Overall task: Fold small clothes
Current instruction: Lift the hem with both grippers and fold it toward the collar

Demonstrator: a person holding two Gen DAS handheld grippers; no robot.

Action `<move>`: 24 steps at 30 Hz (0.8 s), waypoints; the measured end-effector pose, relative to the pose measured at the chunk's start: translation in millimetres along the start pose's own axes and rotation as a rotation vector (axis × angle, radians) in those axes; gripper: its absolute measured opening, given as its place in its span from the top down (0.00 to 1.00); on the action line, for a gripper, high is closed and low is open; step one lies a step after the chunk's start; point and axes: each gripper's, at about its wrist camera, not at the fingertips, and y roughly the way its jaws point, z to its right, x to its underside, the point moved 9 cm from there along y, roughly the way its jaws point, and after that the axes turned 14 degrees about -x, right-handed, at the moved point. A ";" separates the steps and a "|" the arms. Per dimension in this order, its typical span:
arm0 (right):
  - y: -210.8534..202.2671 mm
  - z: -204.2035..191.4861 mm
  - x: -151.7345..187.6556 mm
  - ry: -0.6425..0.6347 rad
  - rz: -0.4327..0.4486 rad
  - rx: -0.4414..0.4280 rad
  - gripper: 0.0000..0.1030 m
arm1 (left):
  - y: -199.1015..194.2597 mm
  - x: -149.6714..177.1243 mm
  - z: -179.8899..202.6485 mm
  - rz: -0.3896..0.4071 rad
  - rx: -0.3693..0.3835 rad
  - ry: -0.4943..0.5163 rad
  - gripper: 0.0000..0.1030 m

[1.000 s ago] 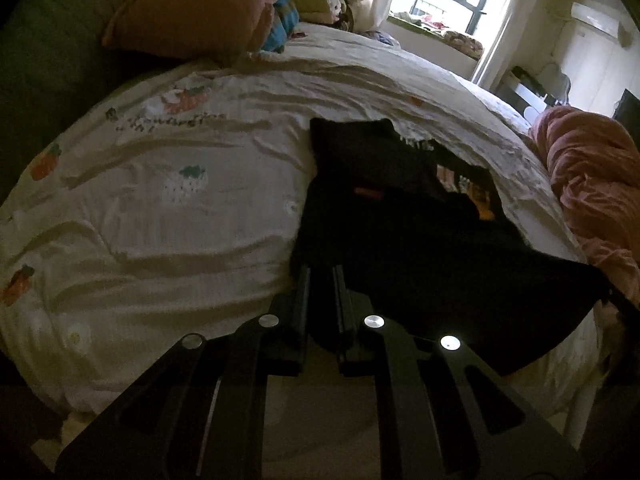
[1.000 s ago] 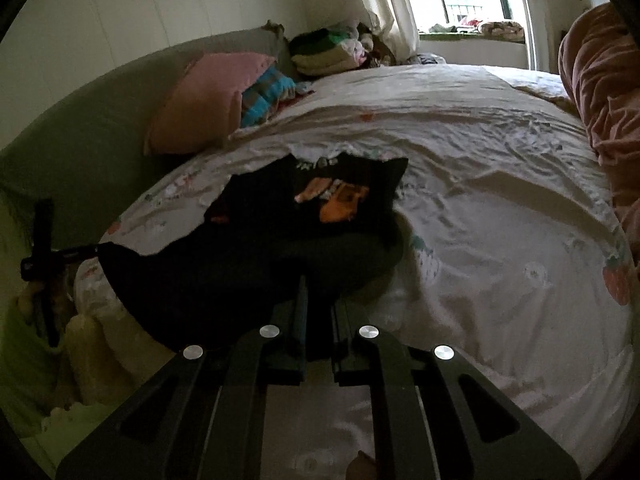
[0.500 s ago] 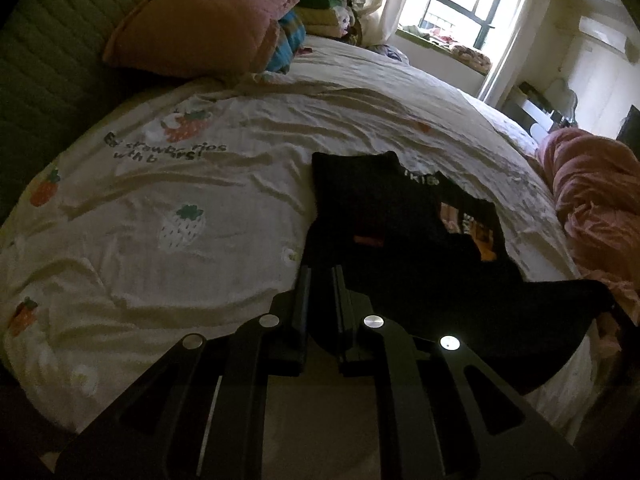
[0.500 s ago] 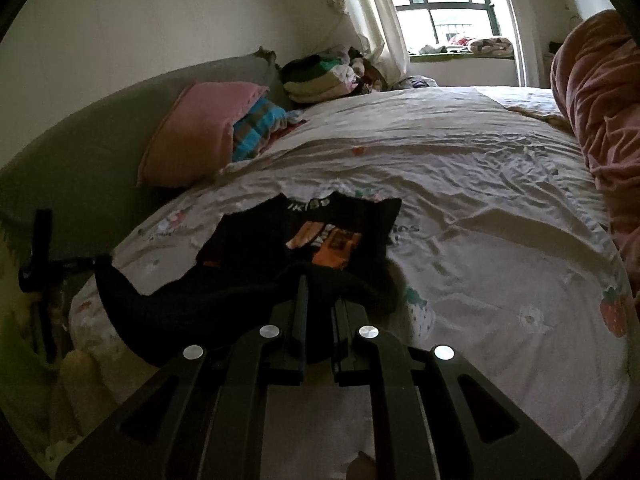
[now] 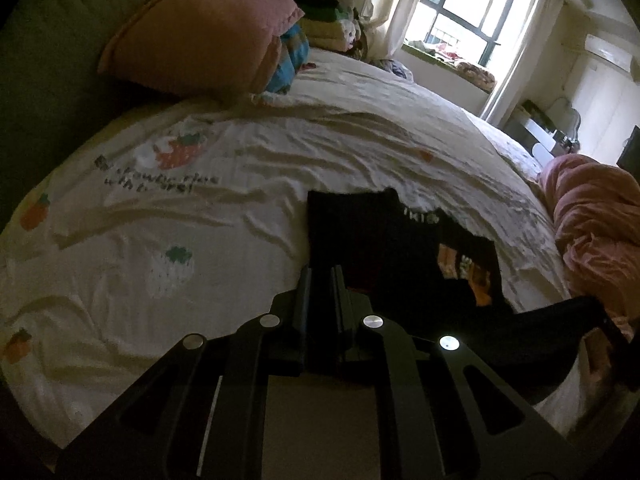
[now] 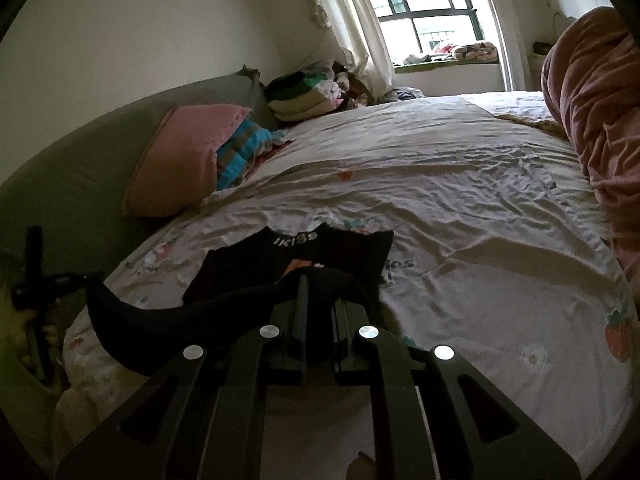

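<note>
A small black shirt (image 5: pixel 372 232) with an orange print and white lettering lies on the strawberry bedsheet (image 5: pixel 168 216). Its near hem is lifted off the bed and stretched between both grippers. My left gripper (image 5: pixel 322 270) is shut on the hem's left corner. My right gripper (image 6: pixel 318 280) is shut on the other corner, with the black cloth (image 6: pixel 240 272) draped over its fingers. In the right wrist view the hem sags leftward to the left gripper (image 6: pixel 52 282); in the left wrist view it runs right to the right gripper (image 5: pixel 616 332).
A pink pillow (image 5: pixel 200 36) and a striped blue one (image 5: pixel 294 60) lean on the green headboard (image 6: pixel 80 176). Folded clothes (image 6: pixel 304 96) are stacked near the window. A pink blanket (image 5: pixel 600 220) is heaped on the bed's right side.
Both grippers have risen and moved forward over the bed, carrying the shirt's near hem up and toward its collar end. The far half of the shirt stays flat.
</note>
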 end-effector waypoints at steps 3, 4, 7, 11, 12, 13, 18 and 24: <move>4.0 5.2 -5.3 0.008 0.006 0.008 0.93 | 2.8 -10.6 5.5 0.008 -0.008 0.008 0.97; 5.6 6.3 -6.9 0.012 0.007 0.011 0.93 | 4.4 -13.6 6.8 0.009 -0.012 0.011 0.97; 10.9 12.0 -11.4 0.024 0.014 0.011 0.93 | 10.4 -21.8 11.8 0.008 -0.023 0.022 0.97; 19.3 21.6 -17.1 0.041 0.020 0.016 0.93 | 19.7 -32.8 16.6 0.005 -0.029 0.025 0.97; 22.1 24.6 -18.6 0.047 0.021 0.019 0.93 | 23.3 -36.2 18.4 0.002 -0.030 0.027 0.97; 24.2 26.2 -19.6 0.051 0.022 0.019 0.93 | 25.7 -38.5 19.3 0.002 -0.032 0.028 0.97; 36.5 37.7 -25.4 0.062 0.021 0.031 0.93 | 42.5 -50.9 24.8 -0.009 -0.040 0.034 0.97; 58.3 54.2 -35.9 0.083 0.024 0.046 0.93 | 67.9 -66.8 30.8 -0.032 -0.045 0.033 0.97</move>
